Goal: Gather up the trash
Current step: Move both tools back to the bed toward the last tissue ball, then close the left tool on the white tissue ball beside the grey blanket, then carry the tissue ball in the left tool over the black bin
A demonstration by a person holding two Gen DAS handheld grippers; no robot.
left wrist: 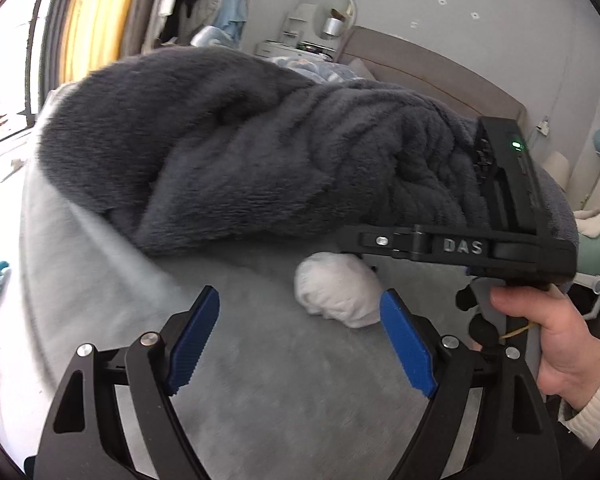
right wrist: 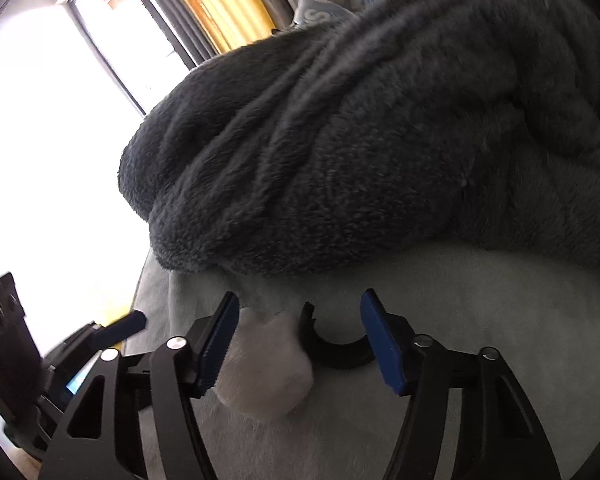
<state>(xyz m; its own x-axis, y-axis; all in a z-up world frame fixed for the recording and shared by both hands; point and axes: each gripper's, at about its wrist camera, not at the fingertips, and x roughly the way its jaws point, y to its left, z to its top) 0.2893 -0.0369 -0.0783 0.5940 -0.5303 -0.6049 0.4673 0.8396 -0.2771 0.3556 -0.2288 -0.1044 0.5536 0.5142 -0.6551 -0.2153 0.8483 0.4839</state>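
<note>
A crumpled white tissue wad [left wrist: 336, 294] lies on the light grey bedsheet [left wrist: 260, 360], just below the edge of a dark grey fleece blanket [left wrist: 240, 152]. My left gripper [left wrist: 300, 336] is open and empty, its blue pads just short of the wad, which sits toward the right pad. In the right wrist view the same wad [right wrist: 264, 368] lies between the blue pads of my open right gripper [right wrist: 298, 340], against the left pad. The right gripper's body [left wrist: 500, 220] also shows in the left wrist view, above and right of the wad.
The fleece blanket [right wrist: 360, 152] is heaped over the far part of the bed. A window and yellow curtain [left wrist: 96, 16] are at the left, a headboard and cluttered nightstand [left wrist: 300, 40] behind. A black curved piece [right wrist: 340, 352] lies beside the wad.
</note>
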